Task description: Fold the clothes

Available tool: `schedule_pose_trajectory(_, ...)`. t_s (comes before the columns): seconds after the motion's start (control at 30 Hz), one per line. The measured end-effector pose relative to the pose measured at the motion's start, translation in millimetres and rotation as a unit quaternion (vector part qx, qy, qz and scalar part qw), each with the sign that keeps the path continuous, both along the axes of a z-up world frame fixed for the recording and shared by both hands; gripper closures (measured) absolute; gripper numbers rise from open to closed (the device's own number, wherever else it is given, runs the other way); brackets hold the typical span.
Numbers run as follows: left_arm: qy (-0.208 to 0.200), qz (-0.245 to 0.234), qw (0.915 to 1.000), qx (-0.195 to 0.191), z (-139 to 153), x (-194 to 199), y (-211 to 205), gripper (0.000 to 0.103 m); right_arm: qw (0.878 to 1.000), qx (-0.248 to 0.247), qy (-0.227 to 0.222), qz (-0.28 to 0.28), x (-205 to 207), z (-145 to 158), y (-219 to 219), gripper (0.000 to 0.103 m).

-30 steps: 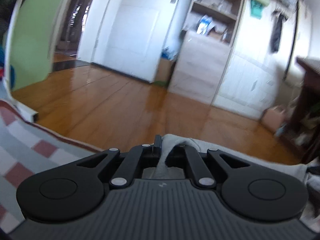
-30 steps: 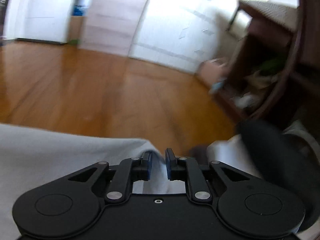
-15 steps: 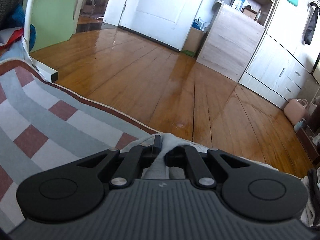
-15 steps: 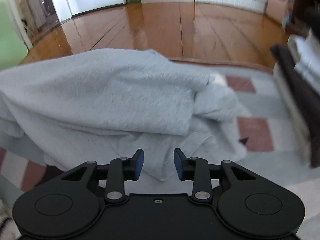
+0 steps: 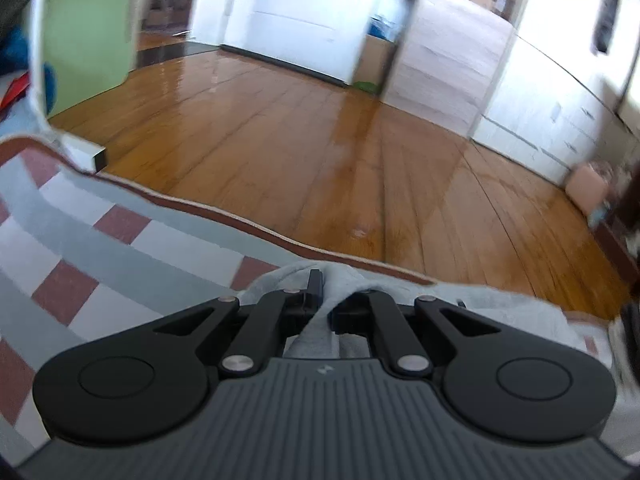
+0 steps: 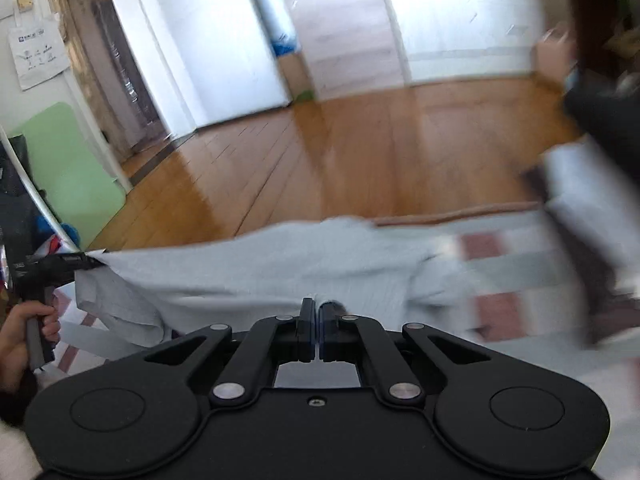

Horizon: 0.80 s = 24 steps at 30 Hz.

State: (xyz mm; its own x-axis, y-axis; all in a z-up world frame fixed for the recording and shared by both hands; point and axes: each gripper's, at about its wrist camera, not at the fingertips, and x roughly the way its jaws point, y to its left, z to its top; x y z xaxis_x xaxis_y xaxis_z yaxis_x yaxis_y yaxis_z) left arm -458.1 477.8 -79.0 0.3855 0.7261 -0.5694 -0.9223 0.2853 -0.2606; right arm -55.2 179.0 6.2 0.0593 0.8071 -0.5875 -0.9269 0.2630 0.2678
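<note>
A light grey garment [image 6: 280, 268] lies stretched across the checked cover [image 6: 516, 268]. My right gripper [image 6: 319, 320] is shut at the garment's near edge, and the cloth runs straight off its fingertips. In the right wrist view my left gripper [image 6: 90, 262] pinches a corner of the garment at the far left, held by a person's hand [image 6: 24, 332]. The left wrist view shows the left gripper [image 5: 324, 300] shut on a bunched fold of the grey garment [image 5: 500, 304], which trails off to the right over the checked cover [image 5: 100, 256].
A stack of folded dark and white clothes [image 6: 580, 200] sits on the cover at the right, blurred. The cover's edge [image 5: 240, 220] drops to a wooden floor [image 5: 320, 152]. A green board [image 5: 92, 28] and a white rail stand at the left; cabinets line the far wall.
My right gripper, open above the crumpled garment half a second ago, is now shut at its edge. The garment is spread wider between both grippers. The left gripper kept its hold.
</note>
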Motion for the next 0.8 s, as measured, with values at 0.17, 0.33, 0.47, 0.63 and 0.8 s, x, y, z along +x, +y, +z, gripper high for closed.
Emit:
schedule_pose_trajectory(0.17,-0.012,-0.090,0.9956,-0.020,-0.2,26.7,-8.9,0.099,0.997,-0.031,-0.018,-0.070,16.6,12.3,-48.5,0.102)
schedule_pose_trajectory(0.33,0.066,-0.119,0.9886,-0.065,-15.7,44.5,-9.3,0.088,0.973,-0.229,-0.029,0.004,-3.7,-67.5,-30.8,0.102)
schedule_pose_trajectory(0.47,0.078,-0.104,0.9846,-0.118,-30.1,38.5,-1.2,0.088,0.974,-0.224,0.021,0.018,-7.7,-88.5,-22.5,0.097)
schedule_pose_trajectory(0.63,0.038,-0.095,0.9849,-0.140,-31.2,21.7,1.0,0.088,0.972,-0.216,0.084,0.035,-12.6,-114.8,-12.1,0.066)
schedule_pose_trajectory(0.8,0.035,-0.090,0.9837,-0.151,-35.4,19.8,4.0,0.088,0.969,-0.201,0.144,0.013,-4.9,-135.6,-8.6,0.062)
